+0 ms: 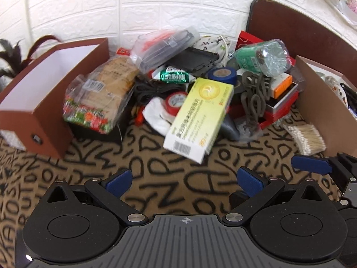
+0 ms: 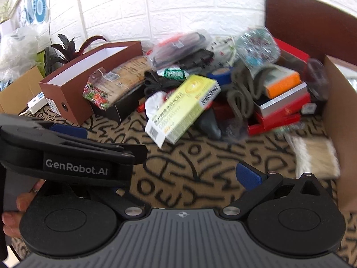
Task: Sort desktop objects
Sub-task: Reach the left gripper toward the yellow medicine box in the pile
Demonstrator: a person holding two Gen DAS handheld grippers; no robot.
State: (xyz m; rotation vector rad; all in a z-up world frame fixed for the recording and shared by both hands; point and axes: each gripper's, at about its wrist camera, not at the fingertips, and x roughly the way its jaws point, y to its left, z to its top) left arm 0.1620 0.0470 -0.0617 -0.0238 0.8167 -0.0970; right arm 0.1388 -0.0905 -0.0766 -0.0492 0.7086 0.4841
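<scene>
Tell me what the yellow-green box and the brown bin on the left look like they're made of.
Yellow-green box: printed paperboard, slightly glossy, judging by its sharp folded edges and barcode. Brown bin: probably rigid cardboard, matte brown outside and white inside, with thin, straight walls.

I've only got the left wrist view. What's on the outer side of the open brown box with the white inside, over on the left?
Observer: A white power strip with a cable lies just beside the open brown box.
Operator: Anything past that?
Observer: A plain tan cardboard box, behind the strip.
Operator: Does the yellow-green carton have a second barcode?
Observer: Yes, the yellow-green carton shows another barcode on its side, near the far end.
</scene>
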